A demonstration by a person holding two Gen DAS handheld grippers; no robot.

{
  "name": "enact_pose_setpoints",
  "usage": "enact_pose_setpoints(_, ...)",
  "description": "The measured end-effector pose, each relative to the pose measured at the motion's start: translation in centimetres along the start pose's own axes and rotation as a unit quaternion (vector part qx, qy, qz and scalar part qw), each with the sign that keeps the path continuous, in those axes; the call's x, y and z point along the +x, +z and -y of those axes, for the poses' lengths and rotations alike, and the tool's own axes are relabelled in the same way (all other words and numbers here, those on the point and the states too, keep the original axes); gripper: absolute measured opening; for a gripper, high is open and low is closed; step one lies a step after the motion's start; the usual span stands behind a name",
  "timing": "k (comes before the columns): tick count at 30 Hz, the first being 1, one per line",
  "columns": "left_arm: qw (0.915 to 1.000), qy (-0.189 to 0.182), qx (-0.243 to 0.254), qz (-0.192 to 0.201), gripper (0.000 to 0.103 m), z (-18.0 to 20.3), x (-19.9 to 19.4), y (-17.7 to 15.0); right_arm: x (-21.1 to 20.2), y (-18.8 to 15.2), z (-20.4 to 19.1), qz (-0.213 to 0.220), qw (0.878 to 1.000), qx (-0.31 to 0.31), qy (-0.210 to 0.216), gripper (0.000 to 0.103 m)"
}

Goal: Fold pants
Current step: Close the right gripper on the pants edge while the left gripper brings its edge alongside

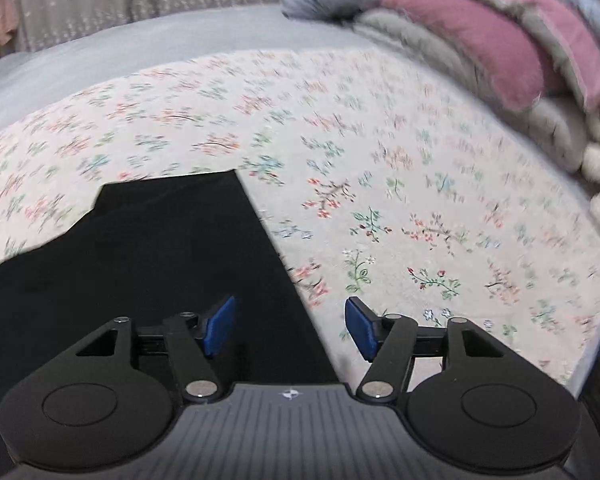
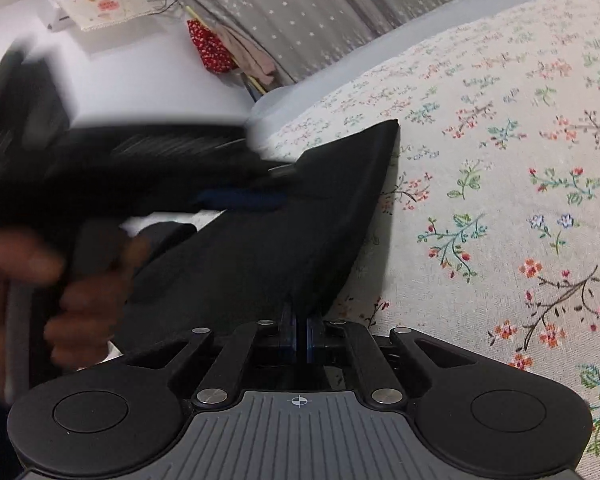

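Your left gripper [image 1: 290,326] points steeply down over the bed, its blue pads [image 1: 220,326] spread wide with nothing between them; the left pad hangs over the black pants [image 1: 160,248], the right one over the bedspread beside the pants' edge. In the right wrist view, that same gripper shows as a dark, motion-blurred shape at the left, with your hand [image 2: 80,280] wrapped around its handle.

Your right gripper [image 2: 299,334] points at a shallower angle, its pads pressed together and pinching the near corner of the pants. From that pinch the cloth rises and stretches away toward a squared far corner, lying as a long, flat, folded panel.

The pants are matte black, smooth and almost featureless, with straight edges and one stepped notch along the far edge in the left view. They lie on a cream floral bedspread [image 1: 380,140], printed with small red, green and blue sprigs, over a pale grey sheet [image 1: 100,52]. At the far right sits a stack of folded fleecy blankets [image 1: 500,40], pink, grey and cream. A grey star-patterned curtain [image 2: 300,8] hangs behind.
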State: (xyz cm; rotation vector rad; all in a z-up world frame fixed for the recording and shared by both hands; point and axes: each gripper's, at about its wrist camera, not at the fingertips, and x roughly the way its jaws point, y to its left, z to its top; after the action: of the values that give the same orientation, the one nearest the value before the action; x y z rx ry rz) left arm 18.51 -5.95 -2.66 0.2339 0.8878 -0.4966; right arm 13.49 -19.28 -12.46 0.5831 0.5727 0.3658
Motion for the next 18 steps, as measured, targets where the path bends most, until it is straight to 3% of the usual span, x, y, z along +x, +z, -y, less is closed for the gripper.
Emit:
enact_pose_setpoints(3,0.9968,0.055,0.050,-0.030,0.089,2.0,2.9,1.5,-0.2,0.1,-0.3,0.001,1.000,-0.006,0.000,0.006)
enact_pose_setpoints(7,0.9801,0.152,0.101,-0.077,0.089,3.1,7.0,2.3,-0.4,0.2,0.5,-0.009,1.000,0.017,0.006,0.006)
enact_pose_setpoints(9,0.9747,0.177,0.113,-0.077,0.089,3.2,8.0,2.5,-0.3,0.4,1.3,-0.021,0.999,0.041,0.021,0.008)
enact_pose_setpoints(11,0.9729,0.190,0.110,-0.073,0.079,3.0,8.2,3.0,-0.1,0.6,2.5,-0.038,0.997,0.066,0.033,0.010)
enact_pose_setpoints(13,0.9729,0.194,0.100,-0.076,0.056,2.7,8.3,3.4,0.3,0.4,3.5,-0.054,0.995,0.085,0.028,0.013)
enact_pose_setpoints(14,0.9718,0.199,0.100,-0.078,0.051,2.5,8.5,3.3,0.6,0.1,4.0,-0.061,0.993,0.093,0.028,0.014)
enact_pose_setpoints(16,0.9697,0.204,0.109,-0.077,0.032,2.7,8.6,3.2,0.9,-0.2,4.6,-0.062,0.993,0.099,0.033,0.013)
enact_pose_setpoints(18,0.9700,0.207,0.107,-0.071,0.024,2.8,8.7,3.0,0.7,0.0,4.2,-0.058,0.994,0.086,0.024,0.007)
